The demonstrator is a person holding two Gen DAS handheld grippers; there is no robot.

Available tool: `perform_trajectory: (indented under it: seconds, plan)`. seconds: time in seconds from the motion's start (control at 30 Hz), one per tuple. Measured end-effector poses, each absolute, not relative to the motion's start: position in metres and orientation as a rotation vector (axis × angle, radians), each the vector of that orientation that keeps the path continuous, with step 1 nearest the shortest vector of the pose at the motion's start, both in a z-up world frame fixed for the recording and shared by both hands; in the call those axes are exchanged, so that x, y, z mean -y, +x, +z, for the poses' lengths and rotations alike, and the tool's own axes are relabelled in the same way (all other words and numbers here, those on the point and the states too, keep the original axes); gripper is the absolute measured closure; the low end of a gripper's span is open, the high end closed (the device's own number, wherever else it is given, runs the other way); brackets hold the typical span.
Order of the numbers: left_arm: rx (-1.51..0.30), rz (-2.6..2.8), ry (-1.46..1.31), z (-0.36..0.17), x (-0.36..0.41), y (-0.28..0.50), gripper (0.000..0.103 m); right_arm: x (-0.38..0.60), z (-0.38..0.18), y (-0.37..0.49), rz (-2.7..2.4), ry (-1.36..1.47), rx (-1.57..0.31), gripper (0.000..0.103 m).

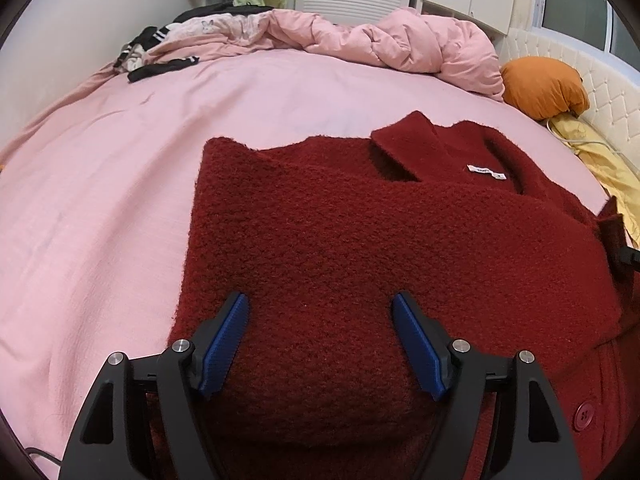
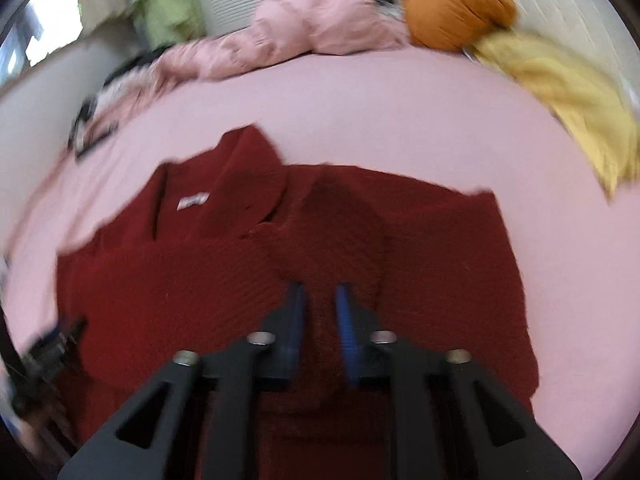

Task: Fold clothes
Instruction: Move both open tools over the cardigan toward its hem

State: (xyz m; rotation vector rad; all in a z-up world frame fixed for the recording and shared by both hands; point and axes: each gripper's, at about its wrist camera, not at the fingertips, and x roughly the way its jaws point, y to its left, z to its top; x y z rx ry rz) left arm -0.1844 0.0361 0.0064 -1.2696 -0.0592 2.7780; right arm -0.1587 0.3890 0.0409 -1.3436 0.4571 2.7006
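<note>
Lying beneath both tongs, red coat

**Coat lying on the bed**

The coat is lying on the bed, collar pointing away. A quilt is lying behind it, a cushion sitting right of that, apparently touching.

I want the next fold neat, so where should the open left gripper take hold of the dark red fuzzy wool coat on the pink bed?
Probably the dark red fuzzy wool coat is best pinched at its straight folded left edge, coming in low from the bare pink bedsheet. That edge lies flat and thick. The left gripper is open above the cloth; the right gripper looks nearly closed.
</note>
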Motion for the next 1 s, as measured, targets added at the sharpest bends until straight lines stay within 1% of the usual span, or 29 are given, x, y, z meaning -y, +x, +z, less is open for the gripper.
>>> perform_trajectory:
  seconds: [0.03,0.1,0.2,0.23,0.27,0.33,0.47,0.57,0.63,0.67,0.7,0.73,0.77,0.83,0.93,0.97,1.0]
  plan:
    - [0.059,2.778,-1.269,0.006,-0.036,-0.184,0.028,-0.398,0.041,-0.157,2.697,-1.341,-0.513,0.095]
    - [0.058,2.779,-1.269,0.007,-0.035,-0.184,0.028,-0.408,0.049,-0.151,2.738,-1.317,-0.521,0.096]
    - [0.055,2.779,-1.271,0.007,-0.034,-0.183,0.028,-0.423,0.067,-0.136,2.854,-1.183,-0.701,0.096]
    - [0.054,2.78,-1.271,0.007,-0.033,-0.183,0.028,-0.431,0.067,-0.13,2.847,-1.145,-0.786,0.096]
    - [0.053,2.779,-1.271,0.007,-0.033,-0.183,0.028,-0.44,0.065,-0.124,2.829,-1.108,-0.875,0.096]
    - [0.049,2.779,-1.272,0.008,-0.032,-0.183,0.028,-0.452,0.047,-0.117,2.736,-1.137,-0.932,0.096]
    - [0.048,2.781,-1.273,0.008,-0.032,-0.184,0.028,-0.458,0.012,-0.104,2.583,-1.266,-0.871,0.095]
    - [0.046,2.782,-1.274,0.008,-0.033,-0.184,0.028,-0.462,0.017,-0.092,2.545,-1.213,-0.853,0.095]
    - [0.044,2.782,-1.275,0.008,-0.032,-0.184,0.028,-0.462,0.038,-0.086,2.52,-1.08,-0.744,0.095]
    - [0.042,2.782,-1.275,0.008,-0.032,-0.183,0.028,-0.461,0.051,-0.082,2.51,-0.993,-0.677,0.093]
    - [0.041,2.783,-1.276,0.008,-0.032,-0.183,0.027,-0.456,0.062,-0.084,2.551,-0.954,-0.646,0.086]
    - [0.038,2.783,-1.276,0.008,-0.032,-0.183,0.027,-0.451,0.072,-0.088,2.604,-0.923,-0.62,0.072]
    - [0.036,2.783,-1.276,0.008,-0.032,-0.183,0.027,-0.447,0.083,-0.092,2.655,-0.892,-0.594,0.066]
    - [0.037,2.783,-1.277,0.008,-0.031,-0.183,0.027,-0.428,0.084,-0.116,2.814,-1.039,-0.559,0.05]
    - [0.04,2.782,-1.277,0.008,-0.031,-0.183,0.027,-0.416,0.051,-0.141,2.789,-1.252,-0.542,0.049]
    - [0.039,2.781,-1.278,0.008,-0.031,-0.183,0.027,-0.42,0.038,-0.144,2.736,-1.292,-0.567,0.049]
    - [0.039,2.781,-1.279,0.008,-0.031,-0.183,0.027,-0.426,0.025,-0.147,2.679,-1.324,-0.596,0.052]
